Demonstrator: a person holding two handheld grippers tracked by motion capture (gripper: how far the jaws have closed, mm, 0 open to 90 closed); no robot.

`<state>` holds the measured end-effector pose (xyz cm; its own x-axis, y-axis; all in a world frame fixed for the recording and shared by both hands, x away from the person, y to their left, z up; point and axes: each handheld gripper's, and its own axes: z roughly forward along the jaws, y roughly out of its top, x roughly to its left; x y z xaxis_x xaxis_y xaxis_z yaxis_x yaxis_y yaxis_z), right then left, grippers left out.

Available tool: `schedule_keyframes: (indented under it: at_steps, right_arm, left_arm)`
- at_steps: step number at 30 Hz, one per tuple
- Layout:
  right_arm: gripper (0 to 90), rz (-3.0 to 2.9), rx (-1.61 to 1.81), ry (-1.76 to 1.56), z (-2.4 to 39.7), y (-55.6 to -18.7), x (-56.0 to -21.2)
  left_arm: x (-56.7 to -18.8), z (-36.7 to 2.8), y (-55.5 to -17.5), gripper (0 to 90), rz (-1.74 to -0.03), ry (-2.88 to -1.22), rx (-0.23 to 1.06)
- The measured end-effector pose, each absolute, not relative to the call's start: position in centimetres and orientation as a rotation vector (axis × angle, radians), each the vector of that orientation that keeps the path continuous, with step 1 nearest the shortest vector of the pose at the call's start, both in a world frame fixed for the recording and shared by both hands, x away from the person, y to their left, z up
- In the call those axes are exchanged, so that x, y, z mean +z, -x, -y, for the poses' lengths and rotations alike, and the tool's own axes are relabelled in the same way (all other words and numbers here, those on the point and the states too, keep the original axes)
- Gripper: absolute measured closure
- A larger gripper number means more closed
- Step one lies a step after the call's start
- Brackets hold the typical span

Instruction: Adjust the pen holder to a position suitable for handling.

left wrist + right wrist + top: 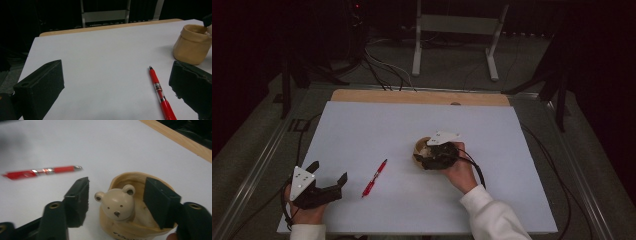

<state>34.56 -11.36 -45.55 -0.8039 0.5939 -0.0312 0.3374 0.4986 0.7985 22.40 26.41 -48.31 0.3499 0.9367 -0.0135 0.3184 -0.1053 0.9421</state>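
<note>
The tan bear-faced pen holder (130,210) looks light, rigid and smooth, best pinched across its rim, which the right gripper (116,197) straddles, jaws partly parted.

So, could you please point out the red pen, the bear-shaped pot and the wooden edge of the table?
red pen (160,93), left gripper view, on its barrel.
bear-shaped pot (117,203), right gripper view, on the bear's face.
wooden edge of the table (412,96), high view, on the far strip.

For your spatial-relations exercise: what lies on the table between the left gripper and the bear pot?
The red pen lies between the left gripper and the bear pot; otherwise bare white tabletop. The high view shows it best.
</note>
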Motion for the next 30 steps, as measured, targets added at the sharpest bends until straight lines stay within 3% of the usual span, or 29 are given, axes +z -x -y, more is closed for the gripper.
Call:
schedule_keyframes:
  at_steps: [4, 7, 8, 12, 30]
  right_arm:
    - [15.1, -2.378, 1.207, -0.828, 12.0, -34.3, -45.1]
    - [13.0, -2.347, 1.237, -0.841, 12.5, -34.1, -44.8]
    - [5.6, -2.314, 1.259, -0.863, 13.1, -34.0, -44.4]
    - [0.0, -2.272, 1.243, -0.879, 14.1, -33.7, -43.9]
    - [0.1, -2.123, 1.2, -1.045, 22.8, -30.6, -45.2]
  left_arm:
    - [-48.3, -26.4, -22.4, 0.4, -1.144, -1.635, 0.794]
    - [-48.3, -26.4, -22.4, 0.4, -1.143, -1.637, 0.794]
    - [-48.3, -26.4, -22.4, 0.4, -1.144, -1.637, 0.792]
    - [-48.3, -26.4, -22.4, 0.4, -1.142, -1.639, 0.793]
    - [-48.4, -26.2, -22.4, 0.4, -1.148, -1.646, 0.791]
